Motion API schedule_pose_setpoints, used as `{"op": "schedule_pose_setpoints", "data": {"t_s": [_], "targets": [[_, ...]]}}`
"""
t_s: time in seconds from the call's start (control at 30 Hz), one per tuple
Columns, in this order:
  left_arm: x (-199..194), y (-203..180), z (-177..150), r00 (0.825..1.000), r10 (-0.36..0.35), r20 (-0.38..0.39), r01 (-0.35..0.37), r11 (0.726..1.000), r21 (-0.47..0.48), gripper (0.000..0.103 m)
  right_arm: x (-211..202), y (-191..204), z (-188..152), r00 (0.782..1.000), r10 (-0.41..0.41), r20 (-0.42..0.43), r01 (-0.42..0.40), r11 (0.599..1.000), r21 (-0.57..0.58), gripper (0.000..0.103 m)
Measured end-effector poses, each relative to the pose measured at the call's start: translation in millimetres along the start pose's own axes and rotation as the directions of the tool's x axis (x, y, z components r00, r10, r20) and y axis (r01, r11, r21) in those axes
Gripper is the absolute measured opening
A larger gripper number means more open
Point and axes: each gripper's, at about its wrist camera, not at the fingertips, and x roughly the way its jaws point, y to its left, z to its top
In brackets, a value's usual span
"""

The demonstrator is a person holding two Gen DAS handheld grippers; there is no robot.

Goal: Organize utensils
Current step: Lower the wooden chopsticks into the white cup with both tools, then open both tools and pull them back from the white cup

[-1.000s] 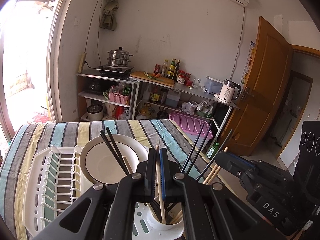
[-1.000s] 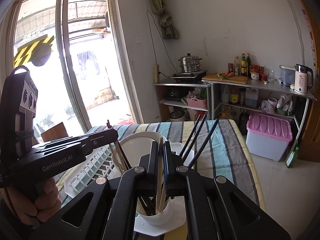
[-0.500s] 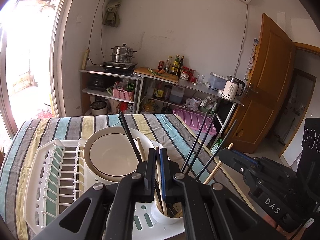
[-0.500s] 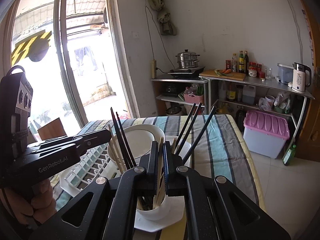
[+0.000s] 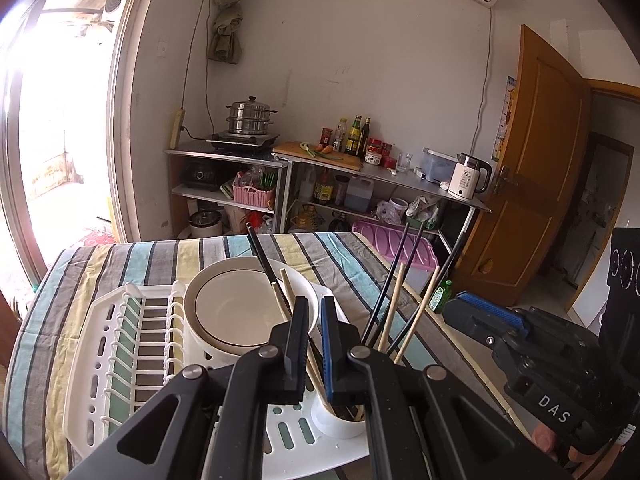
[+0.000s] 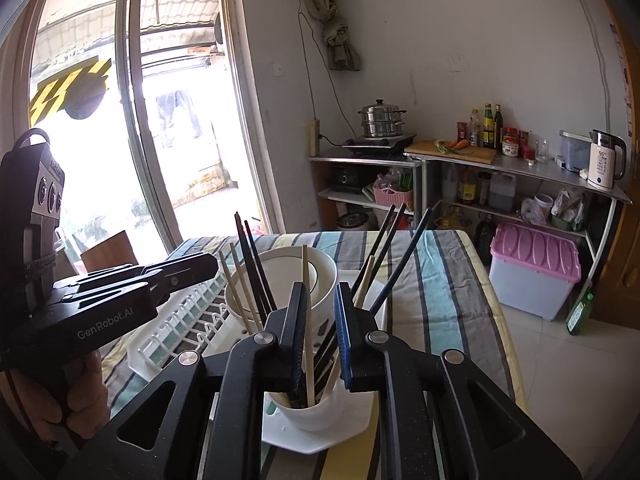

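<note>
Now I judge the chopstick-sorting step nearly done: black and wooden chopsticks stand fanned in the white cup at the near corner of the white dish rack, beside the bowl. My right gripper hangs over the cup with its jaws parted, a wooden chopstick standing loose between them. My left gripper is likewise spread, gripping nothing. Next I would lift both clear without knocking the leaning sticks. Both tools point forward and slightly down, well above the striped tablecloth.
</note>
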Motion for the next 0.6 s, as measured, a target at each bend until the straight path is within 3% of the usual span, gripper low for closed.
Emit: {"op": "schedule_pose_setpoints", "data": {"t_s": [0.17, 0.3, 0.6], "targets": [[-24, 1, -17, 1.000, -0.009, 0.021, 0.010, 1.000, -0.007, 0.013, -17, 5, -10, 1.000, 0.014, 0.020, -0.014, 1.000, -0.001, 0.016], [-44, 4, -38, 1.000, 0.010, 0.022, -0.010, 1.000, -0.005, 0.014, -35, 9, -23, 0.999, 0.018, 0.038, -0.018, 1.000, 0.005, 0.024], [-87, 3, -99, 0.999, 0.053, 0.010, -0.053, 0.999, 0.010, 0.014, -74, 29, -61, 0.999, 0.005, 0.047, -0.003, 1.000, -0.028, 0.026]]}}
